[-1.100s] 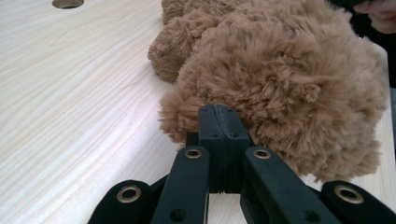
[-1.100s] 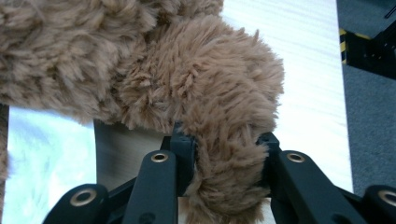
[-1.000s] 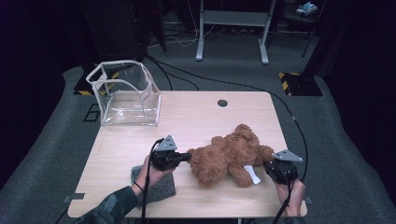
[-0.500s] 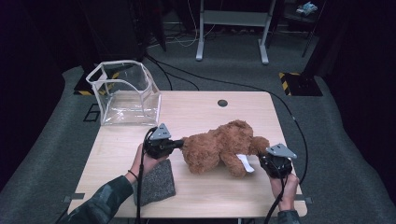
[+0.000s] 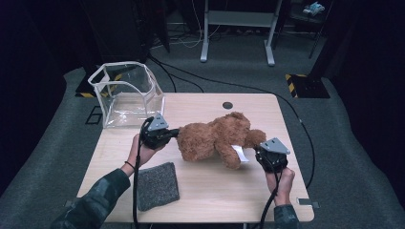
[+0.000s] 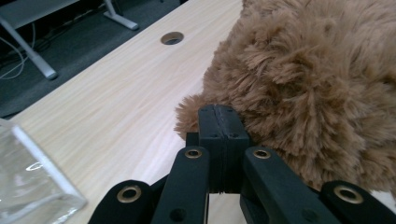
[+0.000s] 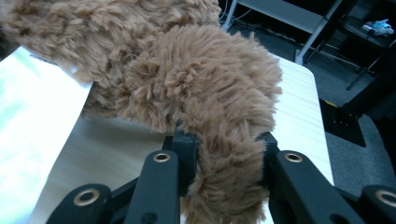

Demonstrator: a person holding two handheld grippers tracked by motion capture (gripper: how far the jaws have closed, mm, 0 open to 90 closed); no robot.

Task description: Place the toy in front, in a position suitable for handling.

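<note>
Teddy bear (image 5: 217, 138) was held mid-table, fur pinched by the clenched left gripper (image 5: 173, 134), a limb clamped in the right gripper (image 5: 258, 151). Clear bin (image 5: 125, 93) and grey cloth (image 5: 156, 185) were noted nearby.

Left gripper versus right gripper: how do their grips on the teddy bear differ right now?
The left gripper has its jaws pressed nearly flat together, pinching just a thin tuft of the teddy bear. The right gripper has its jaws spread around a thick furry limb. The left grips the bear's end nearer the clear bin, the right its opposite end. Both are clamped on fur.
</note>
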